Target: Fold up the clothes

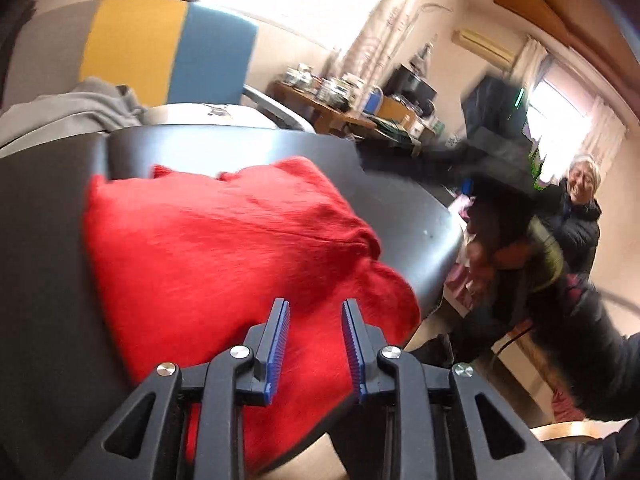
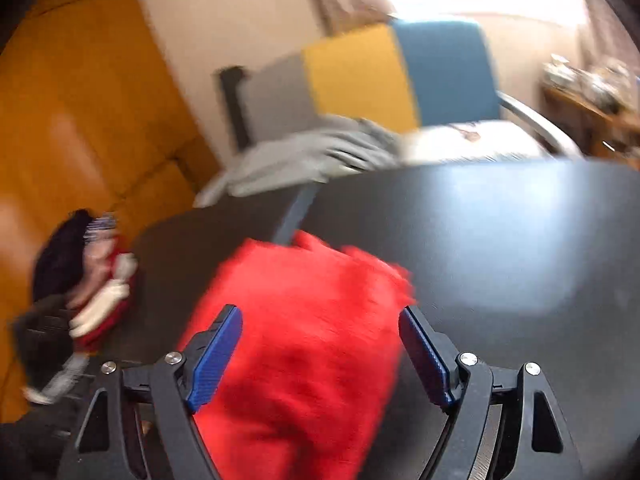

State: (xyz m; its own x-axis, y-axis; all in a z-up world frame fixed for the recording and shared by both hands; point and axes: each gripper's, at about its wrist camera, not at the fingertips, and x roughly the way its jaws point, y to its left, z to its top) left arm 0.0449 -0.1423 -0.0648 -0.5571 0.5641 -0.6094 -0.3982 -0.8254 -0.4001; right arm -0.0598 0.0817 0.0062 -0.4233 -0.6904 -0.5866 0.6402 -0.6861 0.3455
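Note:
A red knitted garment (image 1: 224, 248) lies folded on the dark round table (image 1: 40, 280); its near edge hangs over the table's front rim. My left gripper (image 1: 316, 312) is above the garment's near right part, jaws partly open and empty. In the right wrist view the same red garment (image 2: 304, 336) lies under my right gripper (image 2: 320, 320), whose blue-padded jaws are wide open with nothing held. This view is blurred by motion.
A grey garment (image 1: 72, 108) lies at the table's far left beside a grey, yellow and blue chair (image 1: 168, 52). A person in a dark jacket (image 1: 576, 216) stands at the right. A pile of clothes (image 2: 88, 280) sits left of the table.

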